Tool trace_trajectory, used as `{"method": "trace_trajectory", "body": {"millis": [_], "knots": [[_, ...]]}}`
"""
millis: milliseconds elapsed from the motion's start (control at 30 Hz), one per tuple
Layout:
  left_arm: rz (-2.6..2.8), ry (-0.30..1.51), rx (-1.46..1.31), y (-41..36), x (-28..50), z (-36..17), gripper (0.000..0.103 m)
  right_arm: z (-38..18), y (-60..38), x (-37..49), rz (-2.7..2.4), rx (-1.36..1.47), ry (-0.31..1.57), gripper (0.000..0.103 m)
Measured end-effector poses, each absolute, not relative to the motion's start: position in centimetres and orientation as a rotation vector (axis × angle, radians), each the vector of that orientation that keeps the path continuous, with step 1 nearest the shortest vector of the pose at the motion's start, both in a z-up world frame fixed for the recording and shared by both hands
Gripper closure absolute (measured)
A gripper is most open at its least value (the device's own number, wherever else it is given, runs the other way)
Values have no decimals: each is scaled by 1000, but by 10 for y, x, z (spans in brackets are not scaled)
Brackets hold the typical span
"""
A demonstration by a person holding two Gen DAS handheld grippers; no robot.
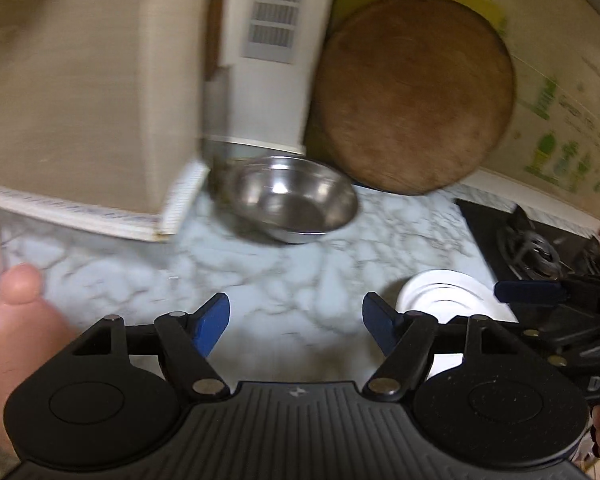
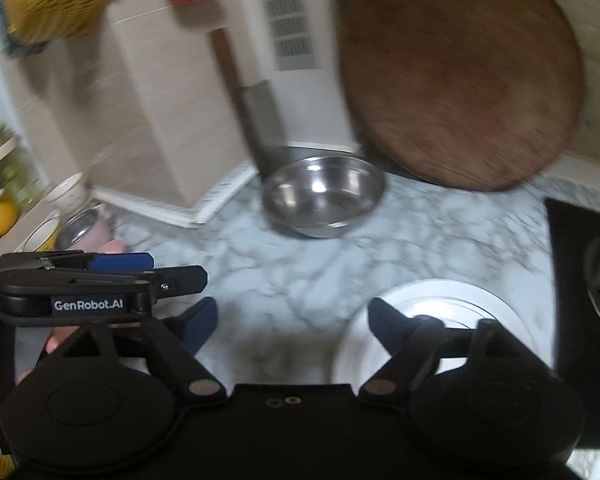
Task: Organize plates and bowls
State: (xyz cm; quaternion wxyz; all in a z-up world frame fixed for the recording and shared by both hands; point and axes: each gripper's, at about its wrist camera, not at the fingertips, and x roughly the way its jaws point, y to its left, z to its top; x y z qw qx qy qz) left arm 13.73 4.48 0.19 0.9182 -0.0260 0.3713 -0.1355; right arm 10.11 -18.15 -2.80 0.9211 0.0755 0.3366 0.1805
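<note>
A steel bowl sits empty on the marble counter near the back wall; it also shows in the right wrist view. A white plate lies at the counter's right, by the stove; the right wrist view shows it just under the right finger. My left gripper is open and empty above the counter, short of the bowl. My right gripper is open and empty, its right finger over the plate's near rim. The left gripper shows side-on in the right wrist view.
A round wooden board leans on the back wall behind the bowl. A black stove is at the right. A cleaver hangs by the wall. Cups and bowls stand at far left. A beige box-like corner juts out left.
</note>
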Motion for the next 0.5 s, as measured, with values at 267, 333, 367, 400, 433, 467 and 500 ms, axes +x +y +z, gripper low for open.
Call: {"method": "trace_trajectory", "body": {"millis": [267,333,367,400,433,467,500], "knots": [[-165,763,-51,117,131,3,26,-23,-113,106,484,122,702,2],[-142,768,-40,132,132,2,26,-26,-96,109,504,129,725,2],[-133,772,-36,141,132,2,26,-28,-88,110,508,131,737,2],[-128,774,-30,150,132,2,26,-30,-80,111,510,131,750,2],[-121,776,-22,158,133,1,26,-33,-72,113,514,133,765,2],[-114,782,-9,167,135,1,26,-35,-65,115,519,134,778,2],[-111,790,1,175,137,0,26,-37,-59,116,523,135,790,2]]}}
